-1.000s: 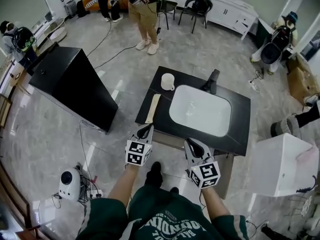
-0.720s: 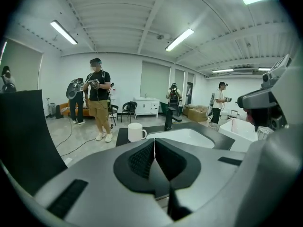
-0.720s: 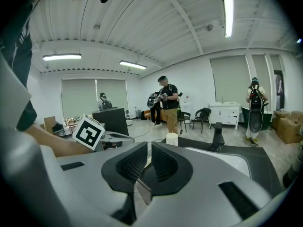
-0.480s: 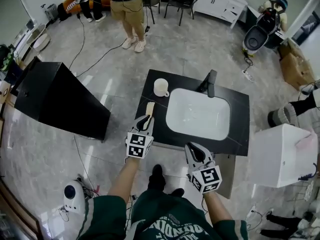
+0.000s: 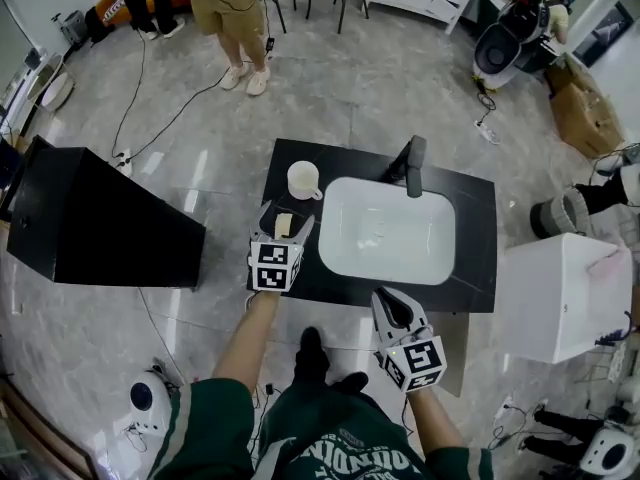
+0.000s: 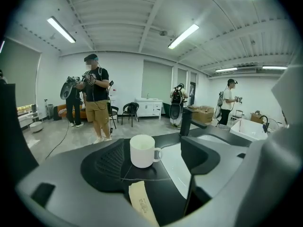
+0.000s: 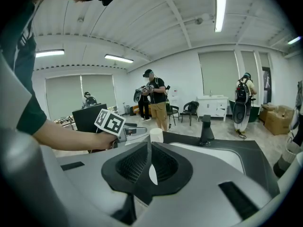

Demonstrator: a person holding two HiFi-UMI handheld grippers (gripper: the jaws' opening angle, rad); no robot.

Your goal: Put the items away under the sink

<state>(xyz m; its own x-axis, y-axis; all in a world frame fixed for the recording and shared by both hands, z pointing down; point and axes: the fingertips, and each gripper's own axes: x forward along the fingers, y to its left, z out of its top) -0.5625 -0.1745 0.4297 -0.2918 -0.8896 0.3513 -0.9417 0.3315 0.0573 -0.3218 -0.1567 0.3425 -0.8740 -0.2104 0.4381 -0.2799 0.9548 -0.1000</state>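
A black counter holds a white sink basin with a black faucet behind it. A white mug stands on the counter's left side, and in the left gripper view the mug is straight ahead. A flat beige strip lies in front of it. My left gripper is open, its jaws on either side of the strip without touching it. My right gripper hovers at the counter's front edge, shut on nothing.
A black slanted cabinet stands to the left and a white box to the right. A white device and cables lie on the floor at my left. People stand at the far end of the room.
My left gripper has moved forward over the counter's left side and now straddles the beige strip. The right gripper has stayed near the front edge.
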